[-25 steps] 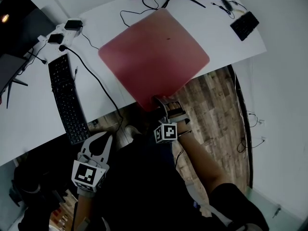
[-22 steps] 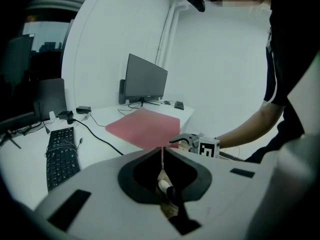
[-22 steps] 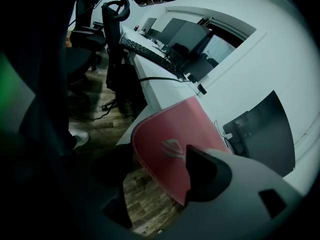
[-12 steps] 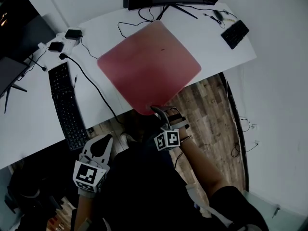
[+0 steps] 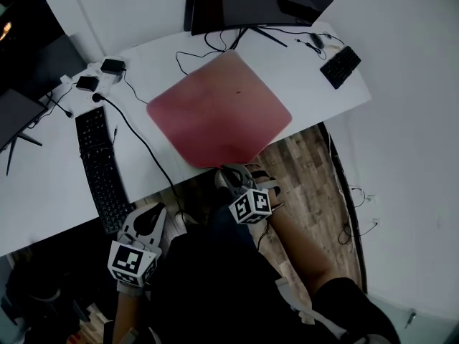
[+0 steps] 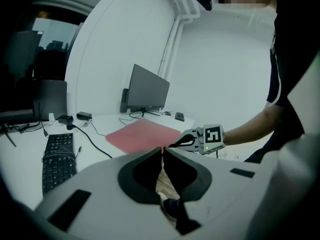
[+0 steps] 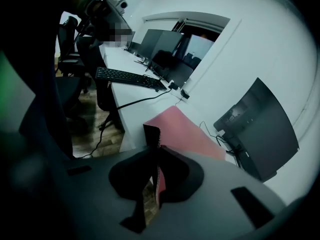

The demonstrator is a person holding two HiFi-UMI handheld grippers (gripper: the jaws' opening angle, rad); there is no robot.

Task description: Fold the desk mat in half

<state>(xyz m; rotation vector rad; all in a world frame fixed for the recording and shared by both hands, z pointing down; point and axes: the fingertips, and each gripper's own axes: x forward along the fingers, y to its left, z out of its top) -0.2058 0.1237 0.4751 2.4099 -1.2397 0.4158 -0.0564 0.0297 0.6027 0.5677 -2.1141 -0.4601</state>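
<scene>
R claw (image 5: 228, 175) has just been closing and is now pinching the near corner of the red rounded-corner desk mat (image 5: 219, 110), at the mat's 6 o'clock, where it overhangs the white tabletop (image 5: 308, 77) edge. Rest of mat lies flat mid-tabletop. L claw (image 5: 147, 218) is pressed together, empty, off the tabletop at 8 o'clock.

Risks we see:
- Grip is on a thin corner only, may slip out.
- Nothing pins the far side, so mat may slide on the smooth top instead of folding.
- One-corner pull prob gives a skewed diagonal fold.
- Black cable (image 5: 140, 135) just beside mat's 9 o'clock could snag.

Mat looks thin, limp, matte, w/ stitched edge, underside looks dark. Tabletop hard, smooth.
</scene>
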